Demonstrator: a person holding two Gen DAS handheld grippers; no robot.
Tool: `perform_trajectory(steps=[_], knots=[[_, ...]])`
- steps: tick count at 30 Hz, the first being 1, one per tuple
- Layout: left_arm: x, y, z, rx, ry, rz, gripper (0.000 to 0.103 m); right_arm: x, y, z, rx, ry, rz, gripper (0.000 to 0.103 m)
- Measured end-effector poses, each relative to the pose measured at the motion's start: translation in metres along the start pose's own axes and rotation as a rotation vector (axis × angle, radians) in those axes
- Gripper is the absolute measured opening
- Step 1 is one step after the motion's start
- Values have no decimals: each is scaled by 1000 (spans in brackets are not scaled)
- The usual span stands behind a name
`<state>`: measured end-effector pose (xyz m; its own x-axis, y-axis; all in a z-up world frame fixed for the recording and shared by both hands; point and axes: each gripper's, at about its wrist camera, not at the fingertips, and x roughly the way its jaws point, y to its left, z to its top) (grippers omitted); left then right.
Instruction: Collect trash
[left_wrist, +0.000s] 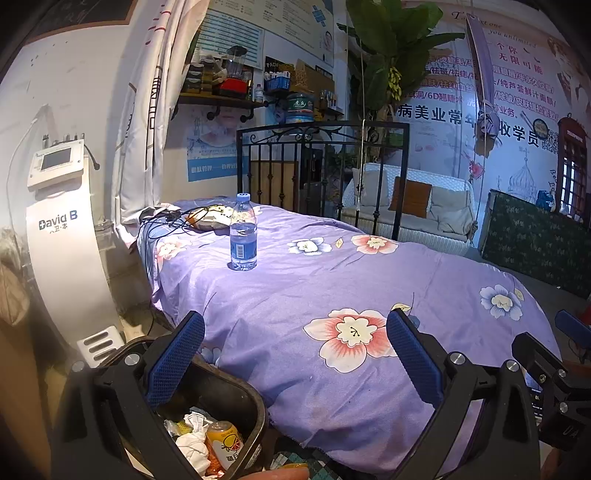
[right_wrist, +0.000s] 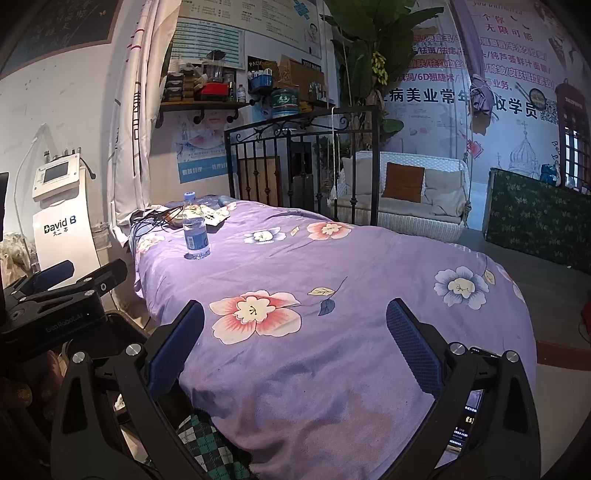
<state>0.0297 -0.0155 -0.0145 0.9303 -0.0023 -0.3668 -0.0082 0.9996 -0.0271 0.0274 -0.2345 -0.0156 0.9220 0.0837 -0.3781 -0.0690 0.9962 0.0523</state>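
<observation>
**Both grippers spread and empty over the bed; bottle upright near the head end**

The left gripper (left_wrist: 295, 354) had its blue-padded fingers (left_wrist: 173, 358) wide apart with nothing between them. It hung over the near left corner of the bed, its left finger above the trash bin (left_wrist: 255, 402). The right gripper (right_wrist: 295, 350) stood just to the right of it, jaws likewise spread and empty, over the foot of the purple floral bedspread (right_wrist: 332, 295). From the right wrist view the left gripper's body showed at the left edge; from the left wrist view part of the right gripper showed at the right edge.

The bin sat on the floor against the bed's near left corner. Inside it lay an orange drink can (left_wrist: 225, 443) and crumpled white paper (left_wrist: 192, 439); further scraps were too small to identify.

A clear water bottle (left_wrist: 243, 234) with a blue cap and blue label stood upright on the bedspread, toward the head end and left of centre, well apart from both grippers. Just behind it lay a crumpled snack bag (left_wrist: 210, 218), with black cables (left_wrist: 162, 221) trailing off to its left toward the bed's edge.

A white machine marked "David B" (left_wrist: 61, 221) stood on the floor left of the bed. A black iron headboard (left_wrist: 321, 162) closed off the far end, with a cluttered wall shelf (left_wrist: 221, 98) above and left of it. A white wicker sofa (left_wrist: 413, 206) stood beyond the bed to the right.
</observation>
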Motion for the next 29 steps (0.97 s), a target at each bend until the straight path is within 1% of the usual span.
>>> perform_trajectory(steps=[29], knots=[[3,5,-4,-11,12,-5,97,4,2,-4,3,10,8,97]])
